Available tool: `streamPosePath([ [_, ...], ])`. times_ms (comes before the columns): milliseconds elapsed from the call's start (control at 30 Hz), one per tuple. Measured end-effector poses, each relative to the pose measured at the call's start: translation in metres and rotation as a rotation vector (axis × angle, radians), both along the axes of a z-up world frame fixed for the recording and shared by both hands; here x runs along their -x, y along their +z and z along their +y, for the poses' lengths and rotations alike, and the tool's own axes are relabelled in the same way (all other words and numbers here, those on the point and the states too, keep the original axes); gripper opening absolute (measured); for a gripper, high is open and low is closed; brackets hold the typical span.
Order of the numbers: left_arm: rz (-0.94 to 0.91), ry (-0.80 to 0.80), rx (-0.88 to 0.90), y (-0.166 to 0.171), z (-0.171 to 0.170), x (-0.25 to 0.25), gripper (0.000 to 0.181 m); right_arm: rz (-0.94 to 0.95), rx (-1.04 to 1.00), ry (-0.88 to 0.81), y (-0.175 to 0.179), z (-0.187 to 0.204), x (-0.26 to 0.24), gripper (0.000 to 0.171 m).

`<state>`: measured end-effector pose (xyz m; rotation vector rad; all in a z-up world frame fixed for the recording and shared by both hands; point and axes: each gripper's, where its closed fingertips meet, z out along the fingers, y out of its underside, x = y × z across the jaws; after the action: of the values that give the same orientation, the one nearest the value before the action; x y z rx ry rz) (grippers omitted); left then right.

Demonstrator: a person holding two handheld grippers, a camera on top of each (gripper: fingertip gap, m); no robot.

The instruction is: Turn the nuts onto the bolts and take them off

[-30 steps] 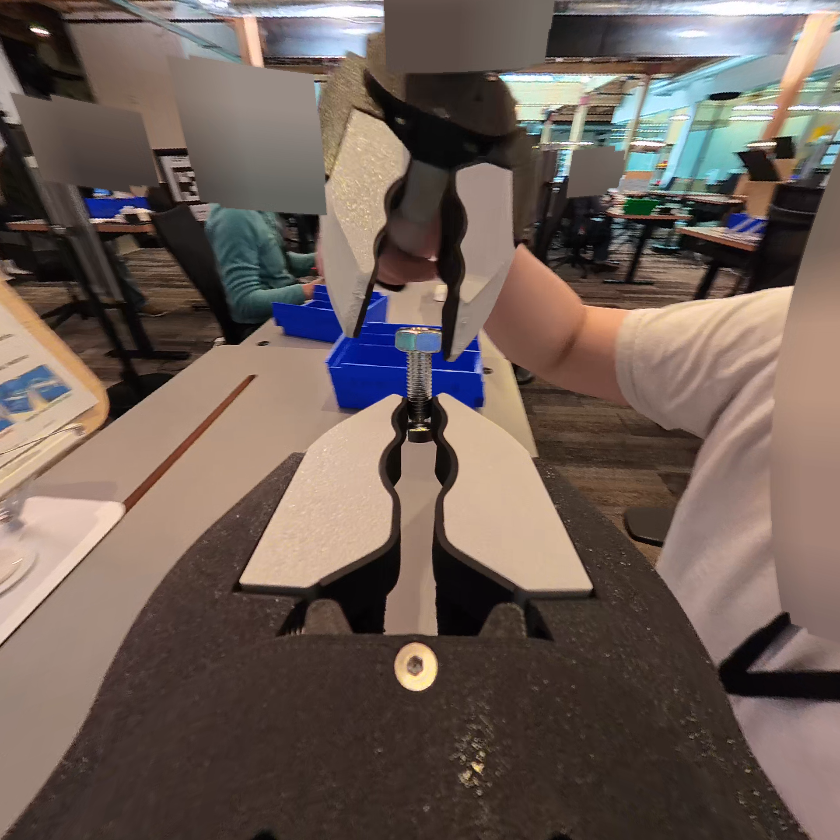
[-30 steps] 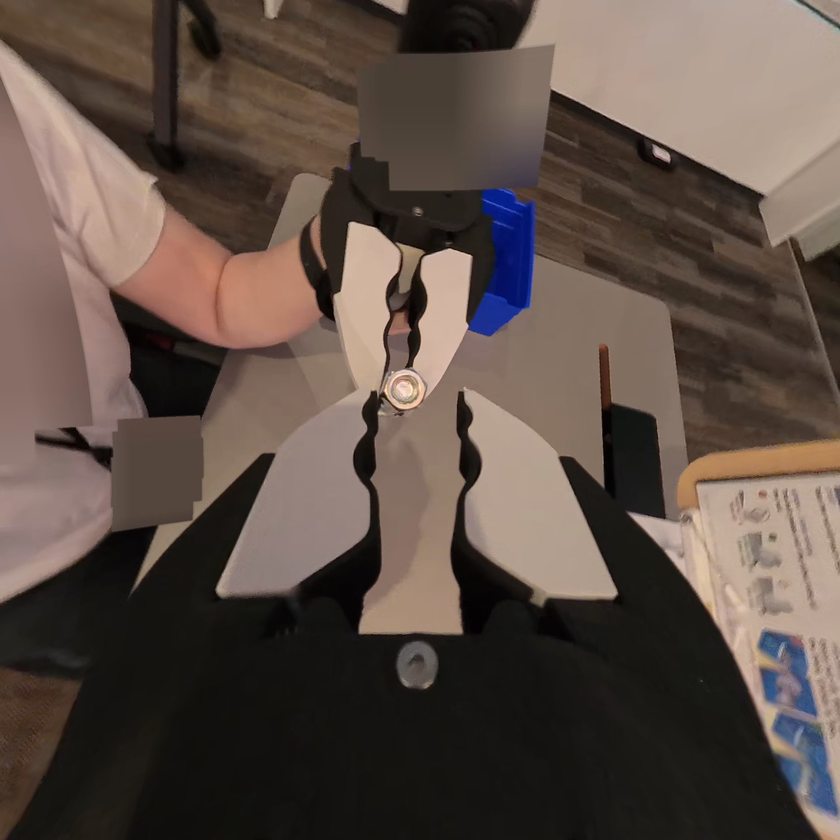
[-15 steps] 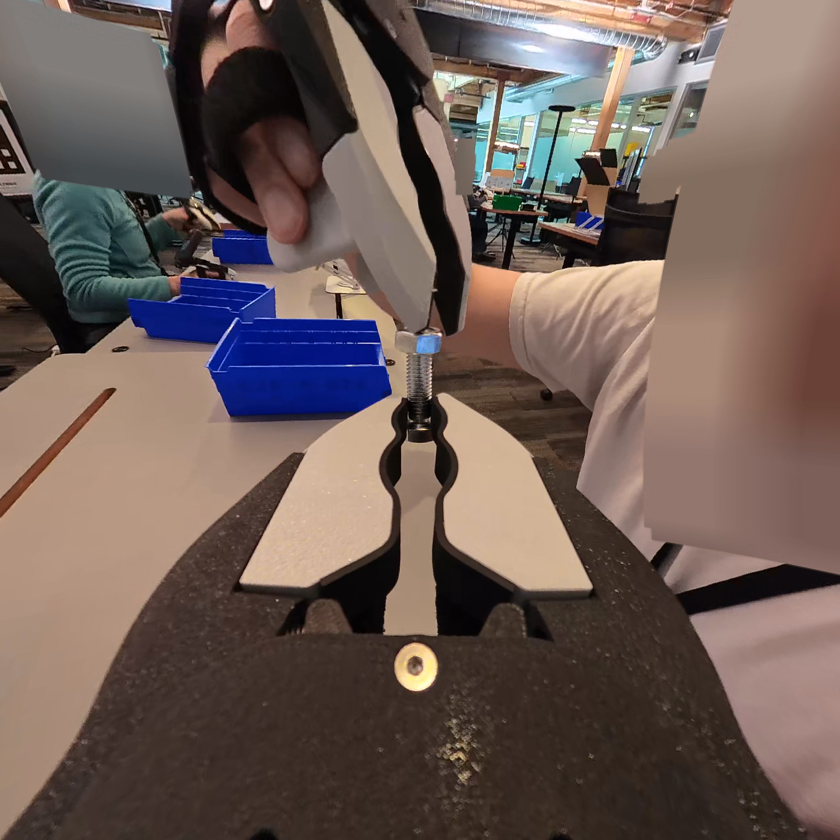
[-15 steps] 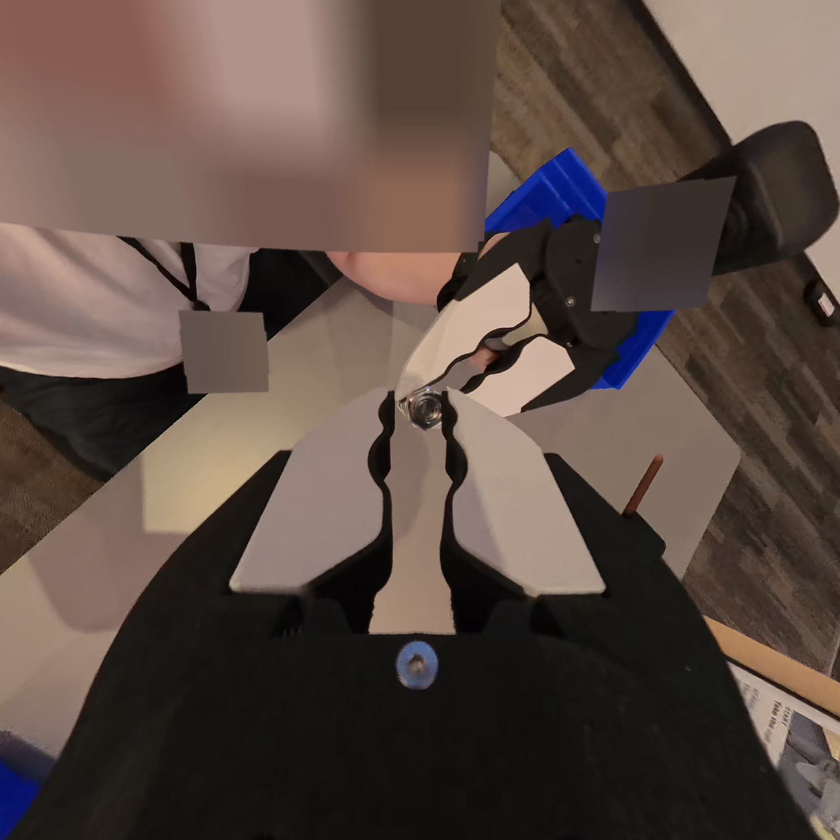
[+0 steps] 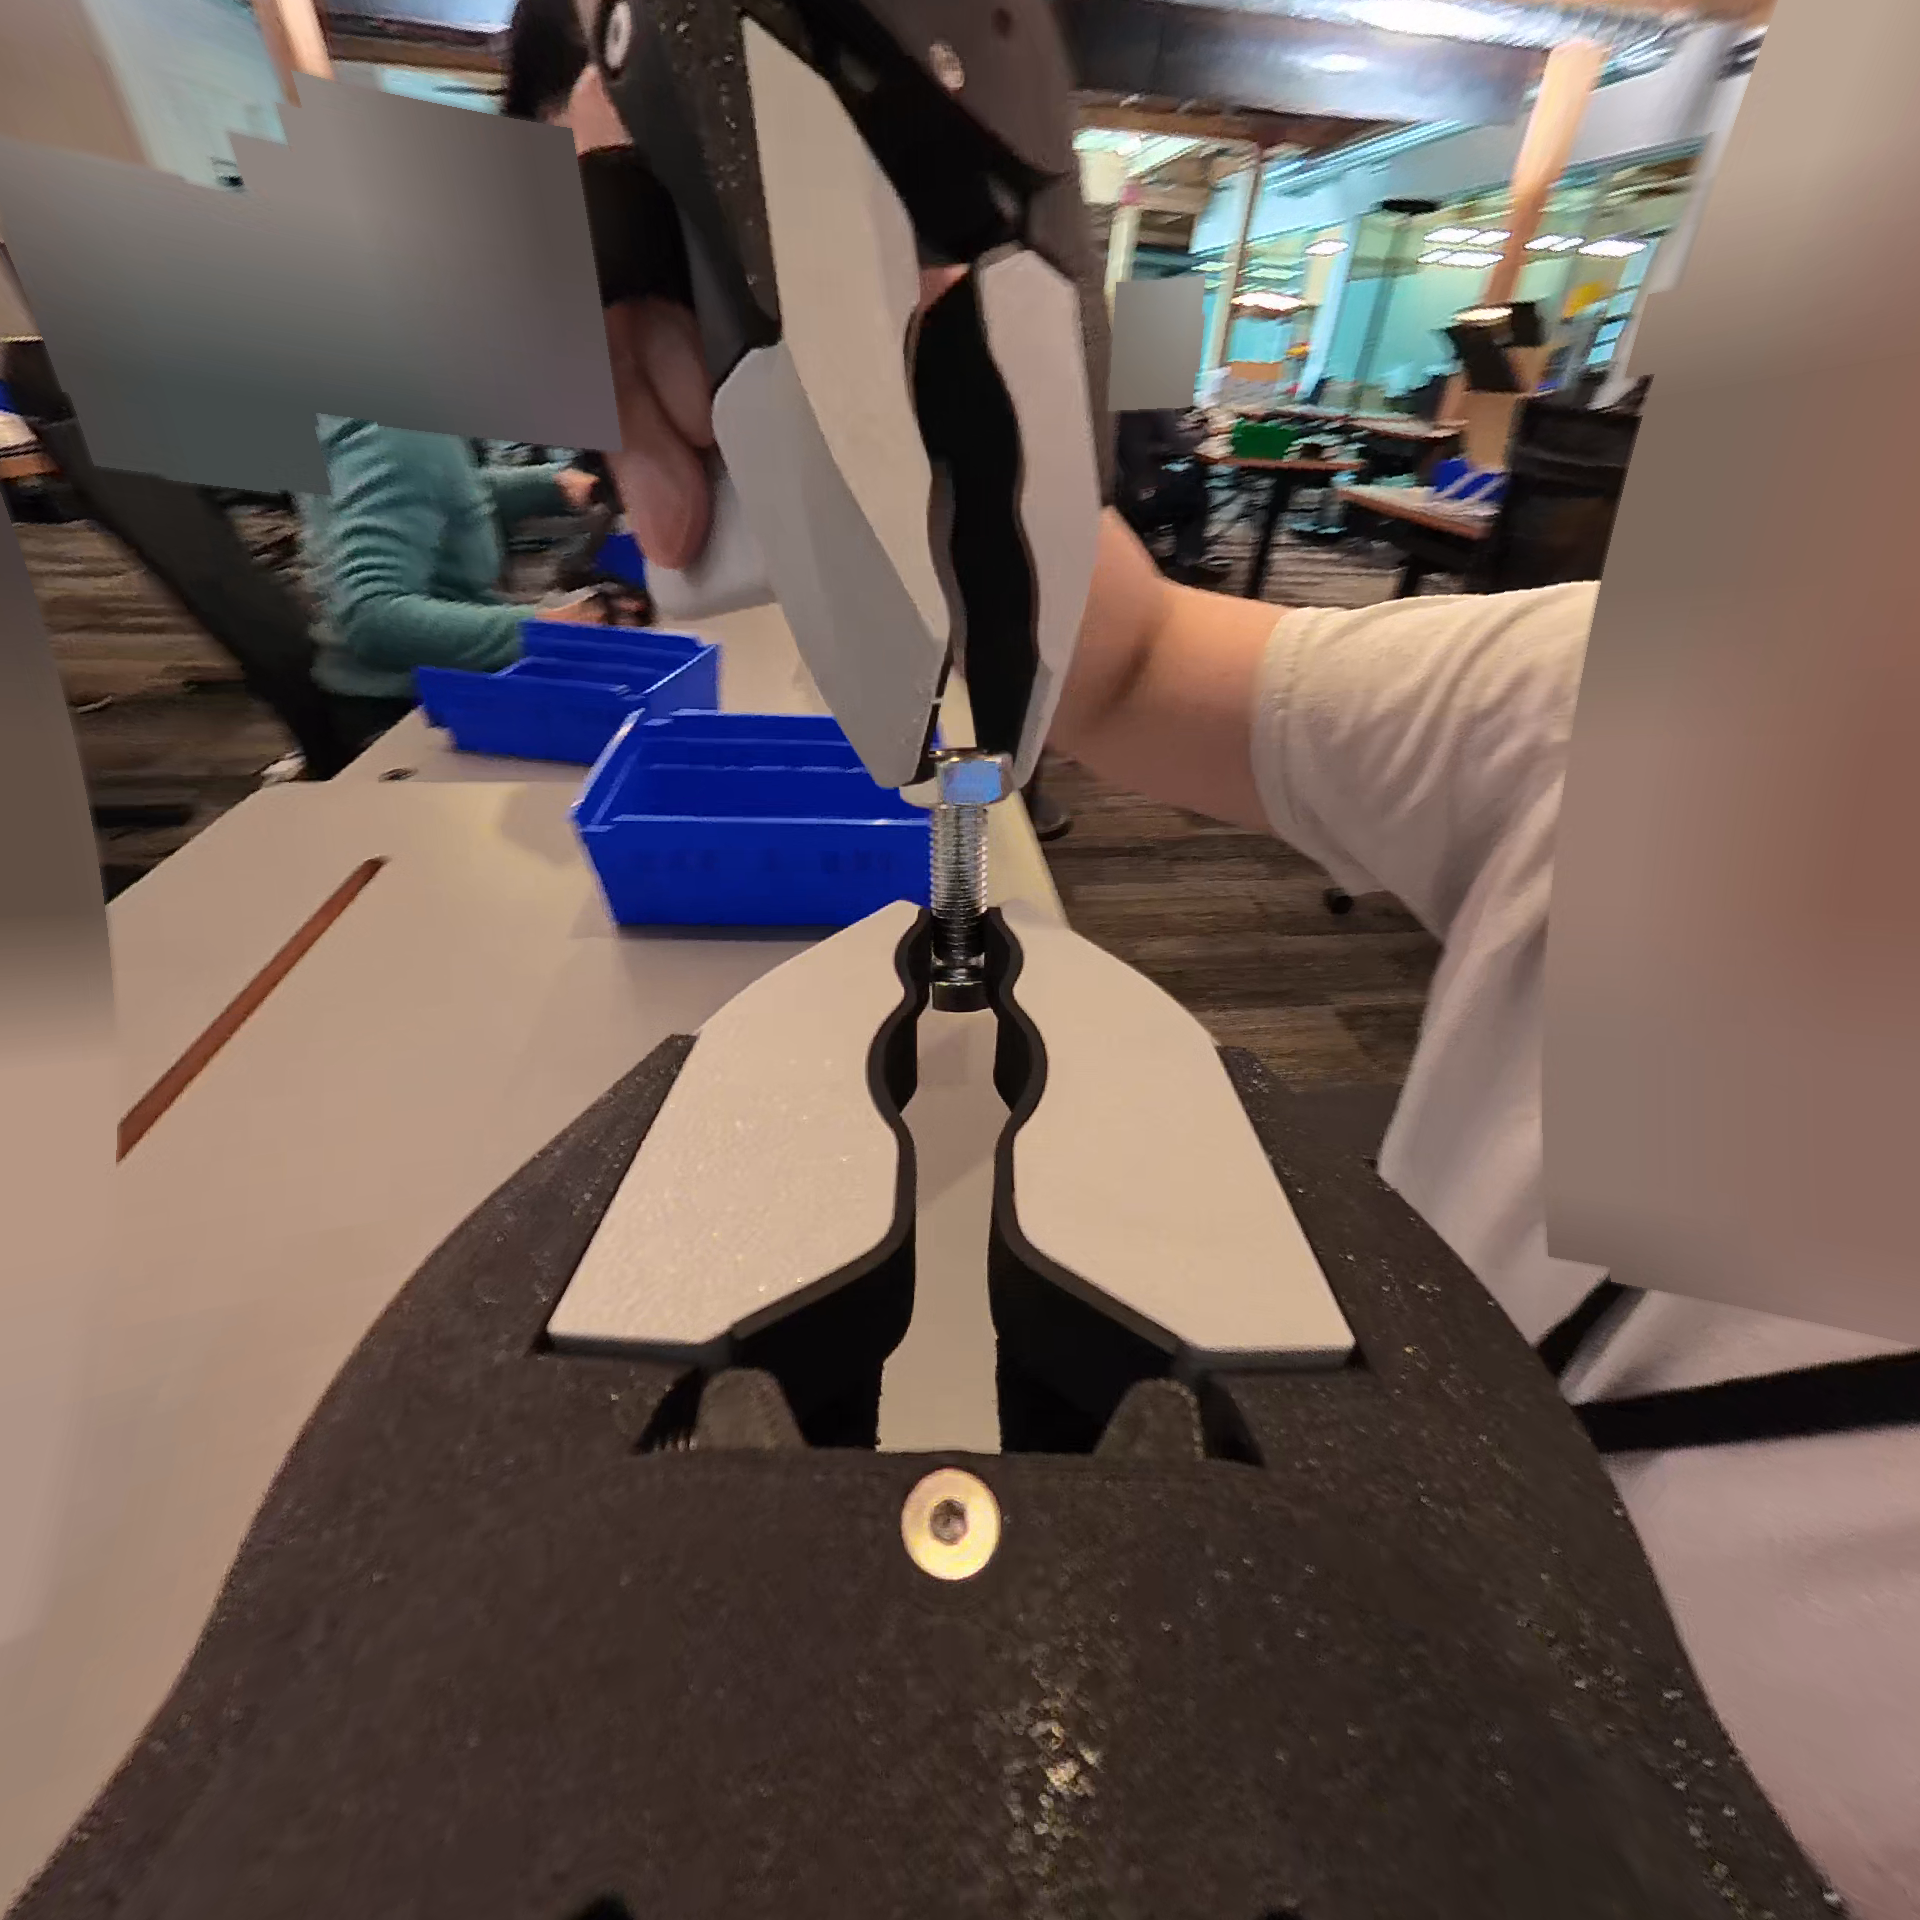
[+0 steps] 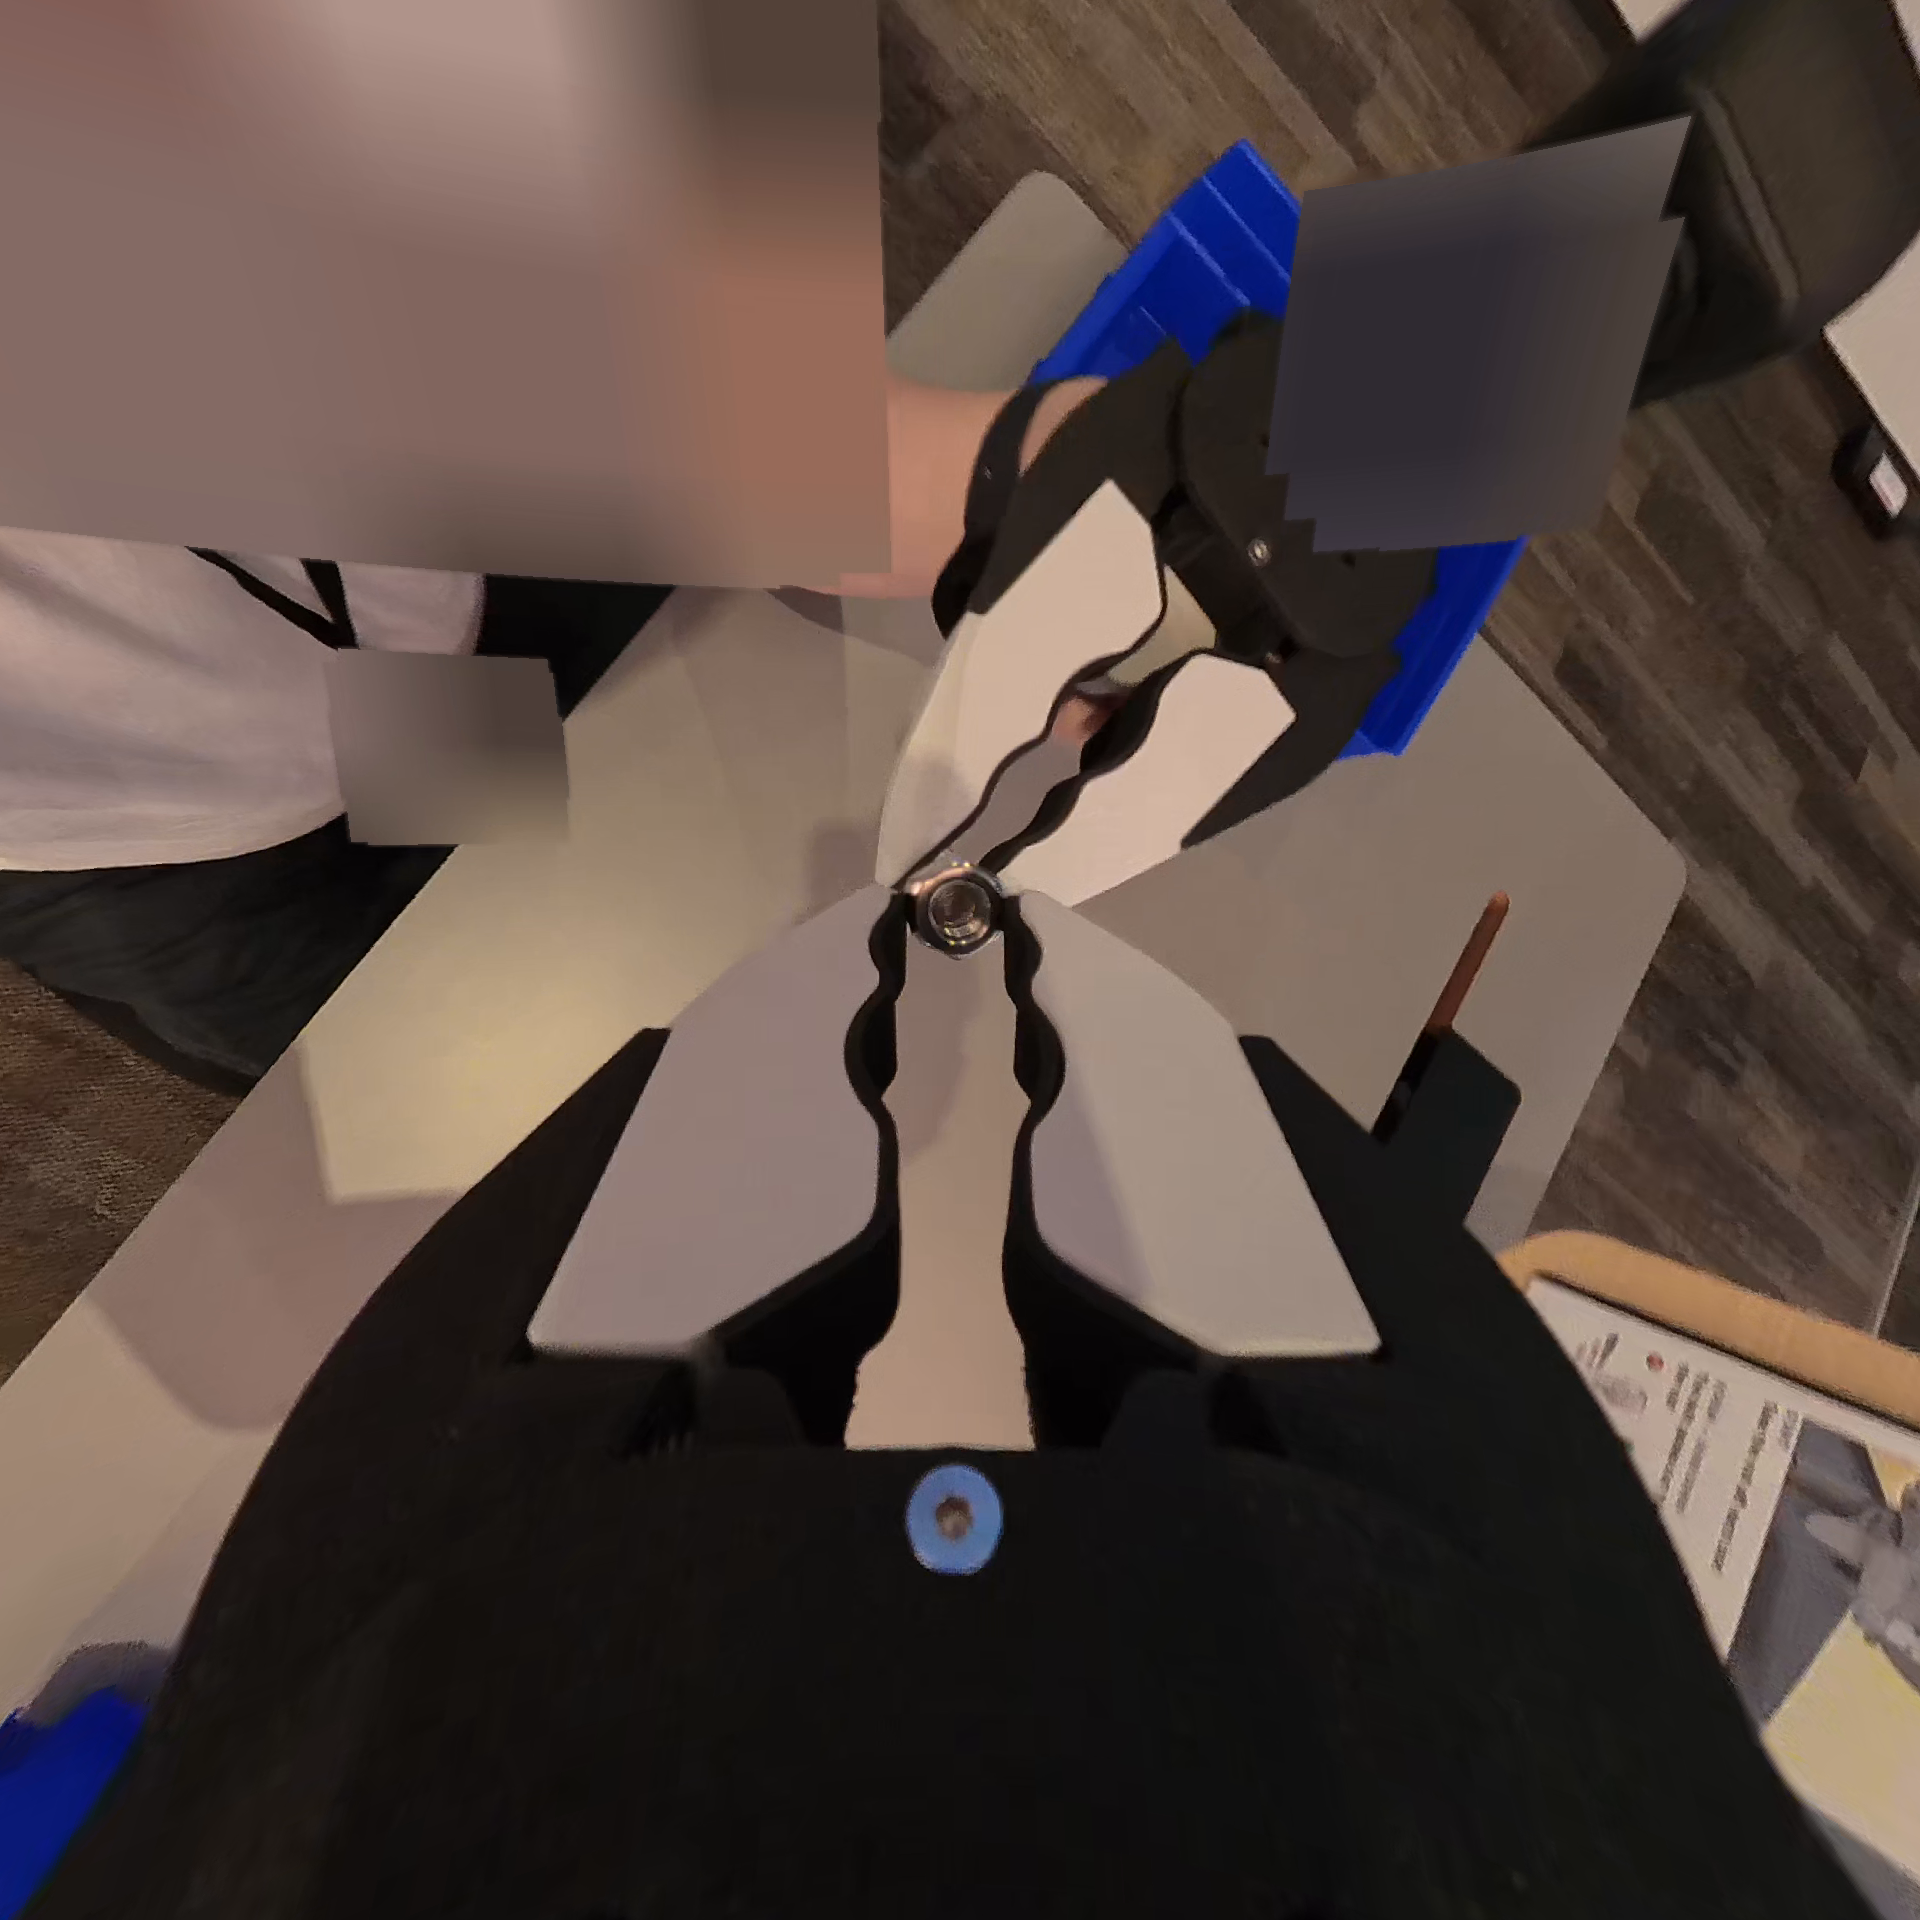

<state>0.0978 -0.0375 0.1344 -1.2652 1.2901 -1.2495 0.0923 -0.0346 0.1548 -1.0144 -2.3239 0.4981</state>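
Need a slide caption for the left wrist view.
Left gripper holds bolt upright while right gripper clamps the nut on top.

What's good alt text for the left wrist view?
The left gripper clamps the lower end of an upright threaded silver bolt, while the right gripper reaches down and pinches the silver hex nut at its top. Blue plastic bins sit on the grey table behind.

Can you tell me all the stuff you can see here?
bolt: one, silver, upright in left gripper
nut: one, silver, on bolt's top end
bins: two, blue, on table behind bolt
table: one, grey, underneath
sheet: one, white, on tan board, near table
other person: one, teal sleeve, behind bins
left gripper: one, grey fingers, shut on bolt
right gripper: one, grey fingers, shut on nut
arm: one, white sleeve, behind right gripper
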Motion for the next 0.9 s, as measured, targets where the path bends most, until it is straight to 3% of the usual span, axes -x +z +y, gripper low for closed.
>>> streamPosePath([
  [200, 0.064, 0.148, -0.001, -0.01, 0.024, 0.0, 0.009, -0.072, -0.004, -0.229, -0.011, 0.023, 0.0, 0.017],
  [367, 0.058, 0.152, 0.015, -0.011, 0.027, 0.0, 0.009, -0.067, 0.077, -0.332, -0.012, 0.027, 0.0, 0.017],
  [533, 0.051, 0.097, 0.011, -0.01, 0.018, -0.003, 0.009, -0.033, -0.003, -0.225, -0.015, 0.025, -0.004, 0.025],
  [700, 0.052, 0.039, 0.011, -0.01, 0.009, -0.005, 0.009, 0.019, -0.028, -0.057, -0.008, 0.007, -0.005, 0.026],
  [900, 0.061, -0.003, 0.015, -0.013, 0.003, -0.009, 0.009, -0.017, -0.013, 0.011, -0.006, -0.001, -0.008, 0.021],
])
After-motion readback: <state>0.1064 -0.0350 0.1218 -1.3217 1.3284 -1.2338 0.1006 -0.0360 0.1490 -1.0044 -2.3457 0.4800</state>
